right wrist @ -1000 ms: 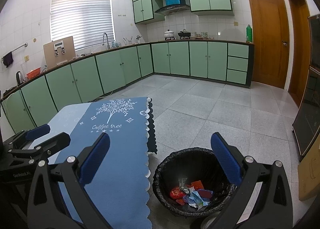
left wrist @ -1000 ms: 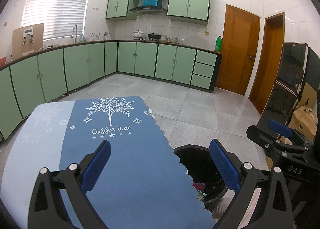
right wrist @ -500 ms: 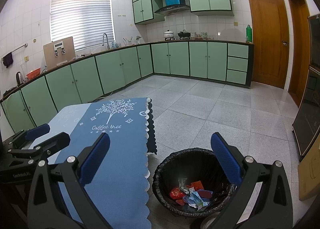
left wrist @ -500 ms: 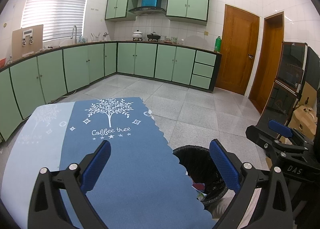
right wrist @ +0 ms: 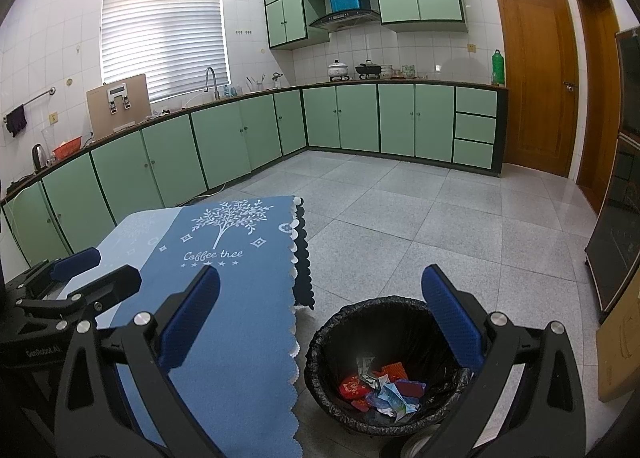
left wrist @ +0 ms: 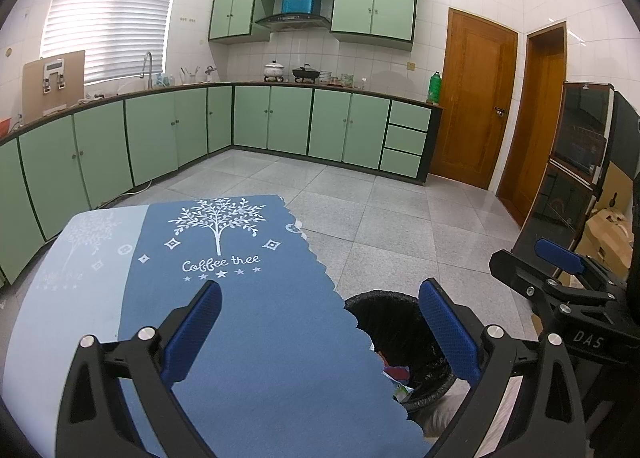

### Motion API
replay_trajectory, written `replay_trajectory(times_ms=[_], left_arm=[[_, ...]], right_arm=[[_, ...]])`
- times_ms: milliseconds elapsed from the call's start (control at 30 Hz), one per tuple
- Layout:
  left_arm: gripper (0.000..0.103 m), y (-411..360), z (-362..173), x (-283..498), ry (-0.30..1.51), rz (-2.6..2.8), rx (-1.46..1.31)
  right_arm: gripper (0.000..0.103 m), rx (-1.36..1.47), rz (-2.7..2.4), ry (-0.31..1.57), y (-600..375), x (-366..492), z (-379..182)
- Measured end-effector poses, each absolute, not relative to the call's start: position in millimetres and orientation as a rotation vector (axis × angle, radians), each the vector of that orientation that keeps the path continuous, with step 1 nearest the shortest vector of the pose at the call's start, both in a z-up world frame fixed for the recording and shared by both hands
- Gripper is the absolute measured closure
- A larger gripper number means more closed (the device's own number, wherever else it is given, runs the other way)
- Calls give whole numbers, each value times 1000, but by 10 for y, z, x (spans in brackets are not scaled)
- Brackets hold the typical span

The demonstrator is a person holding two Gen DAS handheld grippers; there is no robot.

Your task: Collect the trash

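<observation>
A round bin lined with a black bag (right wrist: 384,366) stands on the floor just right of the table; red, blue and white wrappers (right wrist: 382,388) lie at its bottom. In the left wrist view the bin (left wrist: 394,322) peeks out past the cloth edge. My left gripper (left wrist: 320,326) hovers open over the blue tablecloth (left wrist: 248,322) with nothing between its fingers. My right gripper (right wrist: 320,322) is open and empty too, held above the gap between table and bin. Each gripper shows at the side of the other's view: the right gripper (left wrist: 560,274), the left gripper (right wrist: 76,278).
The cloth (right wrist: 224,270) reads "Coffee tree" and has a scalloped edge hanging over the table side. Green base cabinets (right wrist: 352,118) line the far walls, wooden doors (right wrist: 536,82) stand at right, a dark appliance cabinet (left wrist: 576,162) and cardboard boxes (left wrist: 608,234) sit at far right. Grey tiled floor (right wrist: 440,226) lies beyond.
</observation>
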State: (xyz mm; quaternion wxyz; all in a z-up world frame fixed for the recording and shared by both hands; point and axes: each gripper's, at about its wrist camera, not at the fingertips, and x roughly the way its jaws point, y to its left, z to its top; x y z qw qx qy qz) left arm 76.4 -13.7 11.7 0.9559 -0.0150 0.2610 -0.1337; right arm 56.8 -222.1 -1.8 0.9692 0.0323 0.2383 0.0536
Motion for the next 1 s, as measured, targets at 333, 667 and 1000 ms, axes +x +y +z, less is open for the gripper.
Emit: replay_trajectory(times_ms=[333,667,1000], left_arm=[[6,-131,104,772,534,-271,-34],[6,-110,81,790,542,-273,-41],[6,-121,57,801,548,-279,-38]], right_arm=[[5,66,107,487,-2210,581,-19],[5,69,106,492,-2209,597,-50],[5,74,103,500,-2218,608,-124]])
